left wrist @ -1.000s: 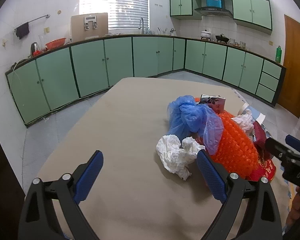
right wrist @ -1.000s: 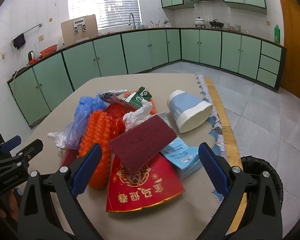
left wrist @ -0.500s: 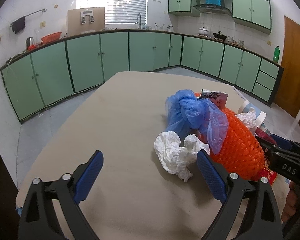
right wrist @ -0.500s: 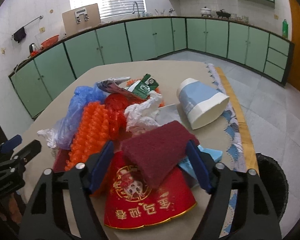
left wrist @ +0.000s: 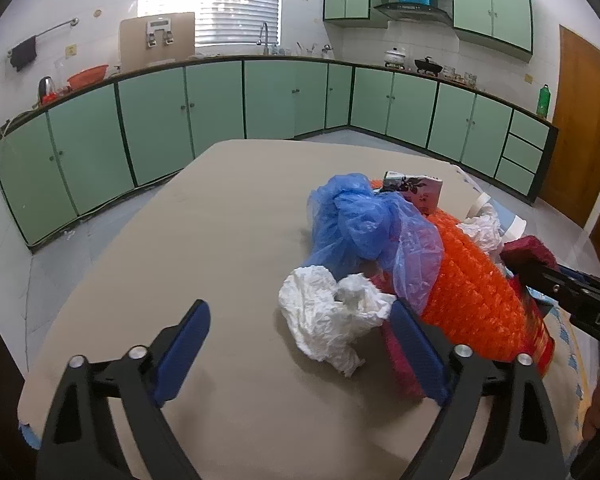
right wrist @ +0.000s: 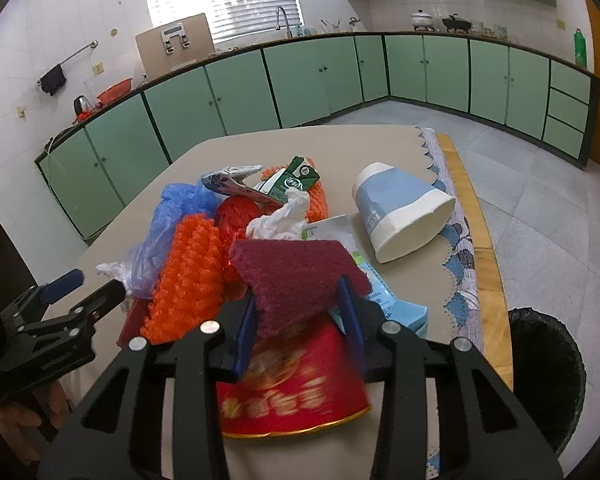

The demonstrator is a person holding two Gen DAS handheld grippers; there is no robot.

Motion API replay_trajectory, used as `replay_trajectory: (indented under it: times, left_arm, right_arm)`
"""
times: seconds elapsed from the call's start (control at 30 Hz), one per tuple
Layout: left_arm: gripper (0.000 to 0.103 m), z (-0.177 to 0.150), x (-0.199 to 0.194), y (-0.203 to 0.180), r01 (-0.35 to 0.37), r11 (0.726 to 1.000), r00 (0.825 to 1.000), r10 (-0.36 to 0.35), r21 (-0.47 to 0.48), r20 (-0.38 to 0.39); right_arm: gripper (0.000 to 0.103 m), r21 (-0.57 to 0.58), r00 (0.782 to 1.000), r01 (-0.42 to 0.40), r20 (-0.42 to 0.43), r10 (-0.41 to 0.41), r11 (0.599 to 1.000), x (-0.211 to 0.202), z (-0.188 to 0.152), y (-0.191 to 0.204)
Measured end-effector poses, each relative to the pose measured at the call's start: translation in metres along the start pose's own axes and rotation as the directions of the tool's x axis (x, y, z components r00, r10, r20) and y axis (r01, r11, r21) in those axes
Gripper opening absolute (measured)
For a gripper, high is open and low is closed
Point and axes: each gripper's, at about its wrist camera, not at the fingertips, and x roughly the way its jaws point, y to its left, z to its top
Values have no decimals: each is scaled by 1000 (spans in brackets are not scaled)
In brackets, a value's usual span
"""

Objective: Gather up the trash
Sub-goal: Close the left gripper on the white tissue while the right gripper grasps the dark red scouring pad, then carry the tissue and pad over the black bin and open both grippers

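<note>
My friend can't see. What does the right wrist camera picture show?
The right gripper is closing its blue jaws on a dark red scrub pad atop a trash pile on a beige table. Around it lie orange netting, a red paper fan and a tipped blue-and-white cup; a black bin waits at right.

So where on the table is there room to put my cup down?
The table is bare left of the blue bag and the white tissue, out to its far edge. A smaller patch lies behind the tipped paper cup. The middle is crowded with trash.
</note>
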Motion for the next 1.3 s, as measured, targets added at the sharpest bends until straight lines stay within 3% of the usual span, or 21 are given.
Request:
replay_trajectory:
  times: [0.13, 0.23, 0.37, 0.47, 0.6, 1.0, 1.3]
  left_arm:
    - [71, 0, 7, -3, 13, 1000, 1000, -13, 0, -16]
    - [55, -1, 11, -5, 25, 1000, 999, -25, 4, -26]
    - [21, -2, 14, -4, 50, 999, 998, -50, -8, -38]
    - [8, 0, 8, -4, 46, 999, 999, -46, -4, -14]
    - [6, 6, -4, 3, 39, 999, 999, -39, -25, 30]
    - [5, 34, -47, 6, 55, 997, 987, -46, -54, 154]
    - [4, 61, -83, -24, 169, 986, 955, -161, -12, 249]
  right_arm:
    - [33, -11, 1000, -3, 6, 3, 1000, -2, 0, 1]
    - [31, -24, 1000, 0, 11, 0, 1000, -3, 0, 0]
    - [29, -35, 1000, 3, 22, -2, 999, -5, 1, -1]
    - [28, -40, 1000, 1, 27, 0, 999, -7, 1, -1]
    - [12, -49, 999, 6, 50, -4, 999, -14, 5, -1]
    - [12, -37, 993, -9, 120, 13, 999, -42, 17, -7]
    - [12, 3, 983, -20, 185, 19, 1000, -77, 26, -24]
